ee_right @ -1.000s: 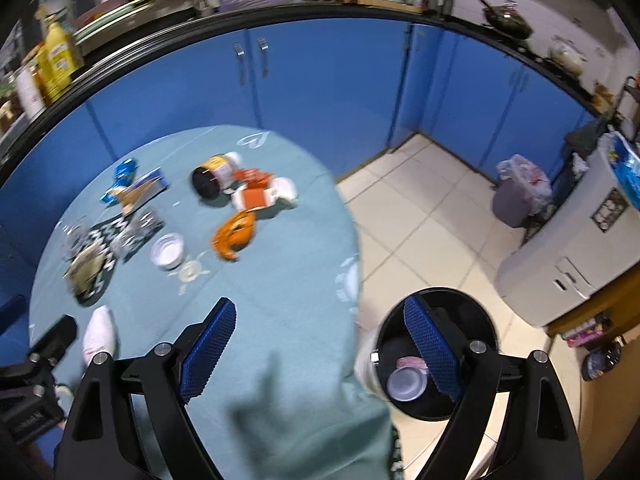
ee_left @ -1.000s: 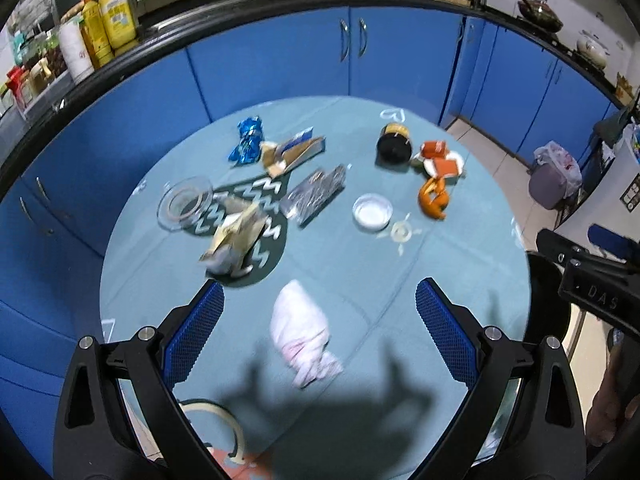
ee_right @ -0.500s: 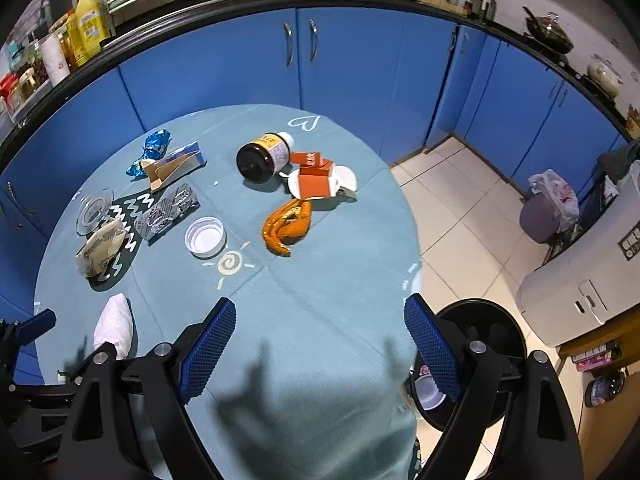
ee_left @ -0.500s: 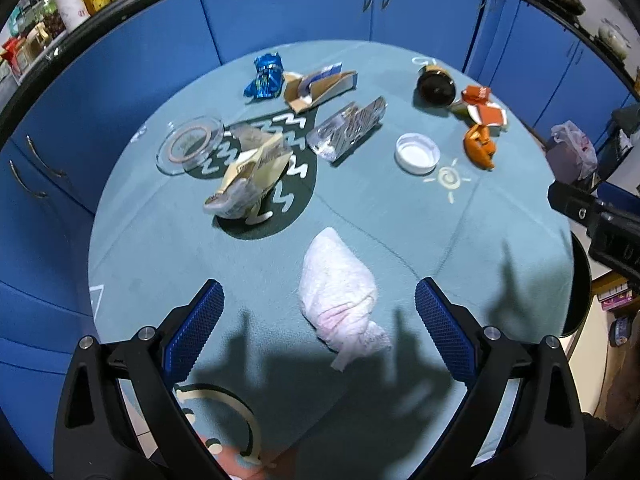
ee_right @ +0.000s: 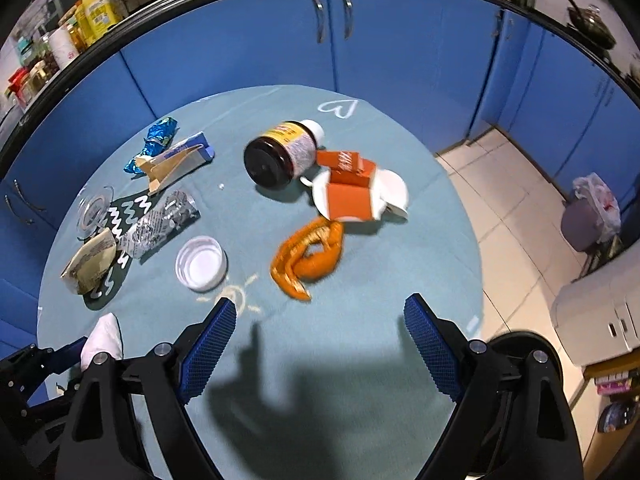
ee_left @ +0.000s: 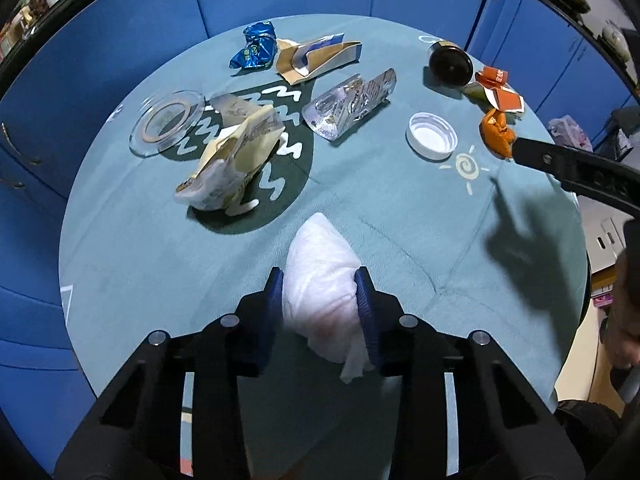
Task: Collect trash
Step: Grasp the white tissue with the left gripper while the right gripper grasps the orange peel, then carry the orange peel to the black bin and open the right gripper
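Note:
My left gripper [ee_left: 320,276] is shut on a crumpled white tissue wad [ee_left: 320,276] at the near side of the round teal table [ee_left: 400,240]. The wad also shows in the right wrist view [ee_right: 102,338], between the left gripper's blue pads. My right gripper [ee_right: 320,314] is open and empty, low over the table just short of an orange peel [ee_right: 310,256]. Other trash lies beyond: a white lid [ee_right: 201,263], a silver wrapper [ee_right: 164,224], a tan bag [ee_left: 234,160], a blue foil wrapper [ee_left: 256,48], a cardboard box [ee_left: 320,60].
A dark jar [ee_right: 282,154] lies on its side by a white saucer [ee_right: 392,188] carrying orange cartons [ee_right: 350,196]. A clear glass dish [ee_left: 166,122] sits at the table's left. A black bin [ee_right: 516,344] stands on the floor at right. Blue cabinets [ee_right: 280,40] ring the table.
My left gripper has come down and shut on the tissue wad. My right gripper has swung from the bin back over the table toward the orange peel.

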{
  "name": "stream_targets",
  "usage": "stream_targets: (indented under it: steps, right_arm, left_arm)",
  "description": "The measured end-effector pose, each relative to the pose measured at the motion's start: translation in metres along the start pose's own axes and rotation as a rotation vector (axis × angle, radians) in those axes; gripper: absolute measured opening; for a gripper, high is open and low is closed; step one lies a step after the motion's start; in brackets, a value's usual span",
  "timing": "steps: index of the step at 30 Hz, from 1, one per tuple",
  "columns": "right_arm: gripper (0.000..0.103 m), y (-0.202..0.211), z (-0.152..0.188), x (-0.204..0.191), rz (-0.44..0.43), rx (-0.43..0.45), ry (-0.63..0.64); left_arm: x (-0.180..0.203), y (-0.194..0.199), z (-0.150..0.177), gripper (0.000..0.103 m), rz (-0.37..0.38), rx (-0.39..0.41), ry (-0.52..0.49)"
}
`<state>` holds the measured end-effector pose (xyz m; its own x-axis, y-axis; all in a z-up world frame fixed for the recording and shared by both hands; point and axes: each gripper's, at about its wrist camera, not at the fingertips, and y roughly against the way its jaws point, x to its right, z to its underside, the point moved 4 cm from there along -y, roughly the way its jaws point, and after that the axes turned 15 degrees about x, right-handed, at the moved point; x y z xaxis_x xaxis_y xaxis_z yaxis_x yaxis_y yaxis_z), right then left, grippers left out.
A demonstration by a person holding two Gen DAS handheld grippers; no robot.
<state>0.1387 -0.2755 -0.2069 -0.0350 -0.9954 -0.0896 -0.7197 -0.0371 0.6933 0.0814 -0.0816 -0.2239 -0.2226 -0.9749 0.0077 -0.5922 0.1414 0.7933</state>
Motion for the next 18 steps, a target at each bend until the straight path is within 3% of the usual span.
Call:
stream_targets:
  steps: [3, 7, 13, 18]
  right_arm:
    - [0.083, -0.012, -0.004, -0.004, -0.012, -0.002, 0.017]
    - [0.055, -0.027, -0.005, -0.006, -0.015, -0.027, 0.034]
    - [0.025, -0.029, -0.005, -0.008, -0.011, -0.023, 0.052]
    - [0.018, -0.015, -0.004, -0.007, -0.009, 0.0, 0.065]
  left_arm:
    - [0.001, -0.003, -0.003, 0.03, 0.017, -0.003, 0.007]
    - [0.002, -0.006, -0.007, 0.027, 0.033, -0.007, 0.015]
    - [0.001, -0.005, -0.007, 0.023, 0.033, -0.004, 0.02]
    - [-0.001, -0.001, -0.009, 0.018, 0.015, 0.012, 0.023]
